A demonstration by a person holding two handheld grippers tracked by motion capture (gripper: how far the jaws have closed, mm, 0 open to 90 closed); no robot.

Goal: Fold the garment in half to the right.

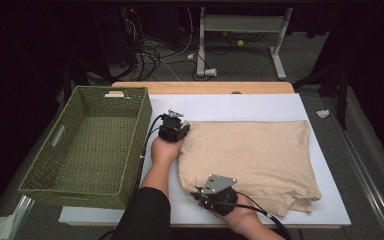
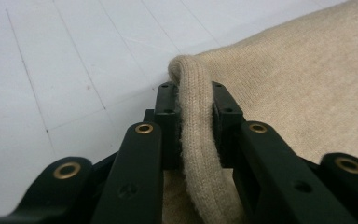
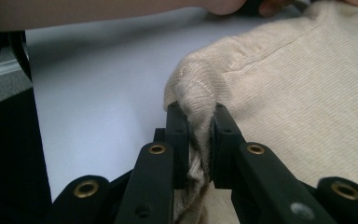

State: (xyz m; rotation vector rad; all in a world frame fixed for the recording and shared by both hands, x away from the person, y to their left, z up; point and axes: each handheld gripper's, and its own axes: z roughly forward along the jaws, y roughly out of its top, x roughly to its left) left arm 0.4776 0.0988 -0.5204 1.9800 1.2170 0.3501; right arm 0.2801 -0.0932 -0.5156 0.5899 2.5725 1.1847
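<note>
- High view: folded beige sweater [image 1: 250, 160] lies flat on white table sheet [image 1: 260, 106], right of centre; green woven basket [image 1: 87, 145] stands at table's left edge, well apart from sweater's near-left corner, nothing visible inside it.
- High view: left gripper [image 1: 180, 134] sits at sweater's far-left corner, right gripper [image 1: 203, 196] at its near-left corner; jaw contact not readable from here, bodies and grey plate cover the tips.
- Left gripper view: gives the detail the high view lacks. Left gripper [image 2: 196, 98] is clamped on a rolled, ribbed edge of the sweater [image 2: 307, 88]; fold stands up between the two pads, fabric bulging above them. White sheet [image 2: 74, 70] shows to the left.
- Right gripper view: right gripper [image 3: 196, 114] pinches a bunched corner of the sweater [image 3: 298, 93]; knit is squeezed into a ridge between the pads, rest of garment lies flat to the right.
- Right gripper view also shows the person's other forearm across the top edge and a dark sleeve at left, plus white sheet [image 3: 102, 84] between.
</note>
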